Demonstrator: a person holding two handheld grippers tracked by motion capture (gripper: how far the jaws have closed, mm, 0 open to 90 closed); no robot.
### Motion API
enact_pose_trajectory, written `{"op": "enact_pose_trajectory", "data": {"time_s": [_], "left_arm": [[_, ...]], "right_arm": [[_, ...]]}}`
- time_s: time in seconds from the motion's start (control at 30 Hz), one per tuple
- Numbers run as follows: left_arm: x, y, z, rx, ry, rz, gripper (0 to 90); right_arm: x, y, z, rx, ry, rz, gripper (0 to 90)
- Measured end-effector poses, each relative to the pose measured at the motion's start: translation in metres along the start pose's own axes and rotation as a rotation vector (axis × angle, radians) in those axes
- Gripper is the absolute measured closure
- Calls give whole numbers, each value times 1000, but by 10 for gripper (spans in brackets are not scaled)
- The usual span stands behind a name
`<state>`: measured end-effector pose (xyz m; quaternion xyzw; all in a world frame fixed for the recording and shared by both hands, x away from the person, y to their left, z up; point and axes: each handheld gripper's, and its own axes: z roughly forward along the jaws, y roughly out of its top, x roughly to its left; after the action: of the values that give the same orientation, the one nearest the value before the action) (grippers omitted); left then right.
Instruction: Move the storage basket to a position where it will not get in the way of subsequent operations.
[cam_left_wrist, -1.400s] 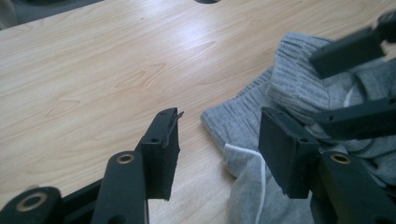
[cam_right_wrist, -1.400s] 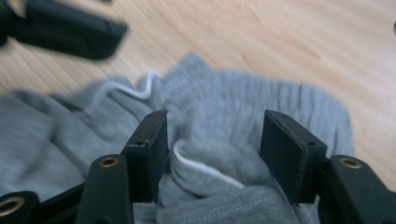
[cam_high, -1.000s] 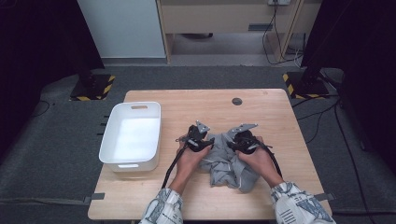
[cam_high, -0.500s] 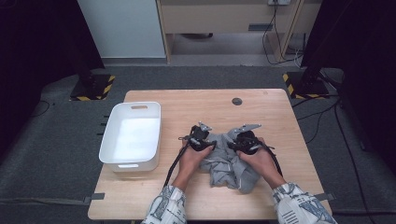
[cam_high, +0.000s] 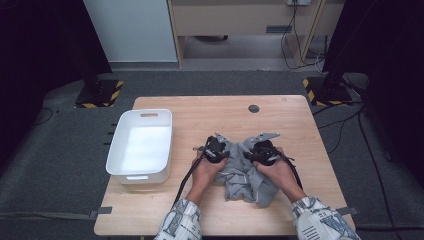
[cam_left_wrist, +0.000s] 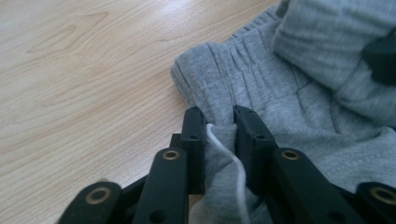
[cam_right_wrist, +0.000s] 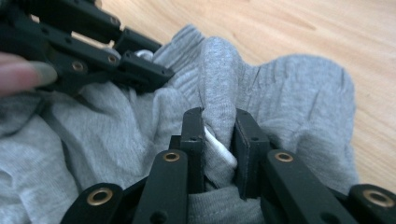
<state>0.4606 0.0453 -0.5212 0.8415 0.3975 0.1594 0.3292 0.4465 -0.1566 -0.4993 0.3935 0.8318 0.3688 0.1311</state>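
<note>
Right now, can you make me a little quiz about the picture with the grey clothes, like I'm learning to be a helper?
1. True or false: both grippers have their jaws pinched on the grey garment.
2. What lies between the jaws of the left gripper along with the grey cloth? A) a white cord B) a spoon C) a red button
3. Fill in: the white bin sits beside the person's ____ hand.

Key
1. True: the left gripper and the right gripper each clamp a fold of it.
2. A: a white drawstring runs between them.
3. Left; the bin looks empty, on the wooden table.
</note>
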Motion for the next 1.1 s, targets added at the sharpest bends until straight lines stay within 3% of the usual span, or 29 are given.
{"op": "enact_pose_trajectory", "data": {"time_s": [0.27, 1.1], "left_arm": [[-1, 10, -25, -82, 48, 20, 782], [6, 23, -53, -153, 75, 29, 784]], "right_arm": [[-5, 13, -17, -48, -9, 6, 771], [-27, 19, -55, -154, -32, 26, 794]]}}
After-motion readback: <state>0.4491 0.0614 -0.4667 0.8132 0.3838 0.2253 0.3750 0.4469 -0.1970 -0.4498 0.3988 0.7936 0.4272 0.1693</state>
